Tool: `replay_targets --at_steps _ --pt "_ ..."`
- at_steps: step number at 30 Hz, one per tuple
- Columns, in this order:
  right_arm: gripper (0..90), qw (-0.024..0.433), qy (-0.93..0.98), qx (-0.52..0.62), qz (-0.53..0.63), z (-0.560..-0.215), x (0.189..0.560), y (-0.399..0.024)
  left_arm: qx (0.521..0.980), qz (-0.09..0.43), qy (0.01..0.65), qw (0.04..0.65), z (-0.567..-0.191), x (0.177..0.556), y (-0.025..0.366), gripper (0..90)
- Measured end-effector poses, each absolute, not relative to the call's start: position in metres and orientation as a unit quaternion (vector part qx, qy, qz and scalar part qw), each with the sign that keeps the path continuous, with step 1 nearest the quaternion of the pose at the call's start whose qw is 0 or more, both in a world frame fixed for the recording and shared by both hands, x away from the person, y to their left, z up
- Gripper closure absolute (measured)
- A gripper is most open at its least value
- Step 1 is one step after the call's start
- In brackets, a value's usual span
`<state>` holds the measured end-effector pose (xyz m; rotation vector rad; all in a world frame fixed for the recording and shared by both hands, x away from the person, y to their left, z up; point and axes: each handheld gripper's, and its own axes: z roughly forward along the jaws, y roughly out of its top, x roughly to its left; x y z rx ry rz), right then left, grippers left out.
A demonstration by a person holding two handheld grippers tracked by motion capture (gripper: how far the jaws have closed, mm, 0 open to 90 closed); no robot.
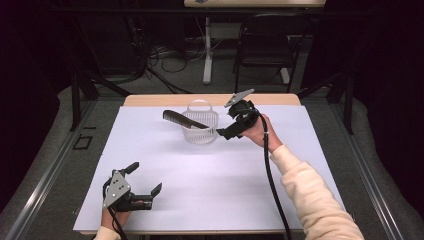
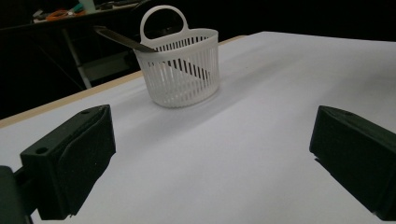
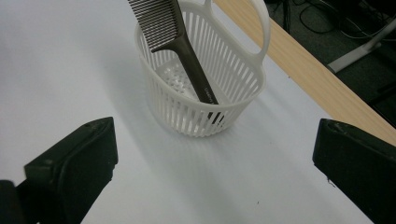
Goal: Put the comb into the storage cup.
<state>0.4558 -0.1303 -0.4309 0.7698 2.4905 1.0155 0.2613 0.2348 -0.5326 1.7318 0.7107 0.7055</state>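
Observation:
A white slatted basket (image 1: 201,128) with a loop handle stands on the far middle of the white table cover. A dark comb (image 1: 178,118) leans in it, handle end down inside, toothed end sticking out over the left rim. Just right of the basket, my right gripper (image 1: 229,123) is held open above the table with nothing between its jaws. In the right gripper view the basket (image 3: 205,88) and comb (image 3: 180,39) lie just beyond the open gripper (image 3: 210,163). My left gripper (image 1: 146,178) rests open and empty at the near left. From it, the basket (image 2: 180,70) stands farther off.
The white cover (image 1: 215,170) spans the tabletop, with a strip of bare wood (image 1: 150,100) along the far edge. Behind the table stand a black chair (image 1: 265,45) and a white desk leg (image 1: 207,55), with cables on the floor.

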Motion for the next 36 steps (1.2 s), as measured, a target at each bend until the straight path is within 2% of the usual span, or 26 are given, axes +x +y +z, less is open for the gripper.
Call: replay_targets --at_steps 24,36 --pt "0.0 0.158 0.874 0.282 0.363 -0.434 0.42 -0.167 0.732 0.297 0.298 0.536 -0.533 0.261 0.234 0.2" --pt "0.0 0.155 0.871 0.291 0.364 -0.445 0.398 -0.186 0.733 0.297 0.297 0.535 -0.533 0.262 0.234 0.2"
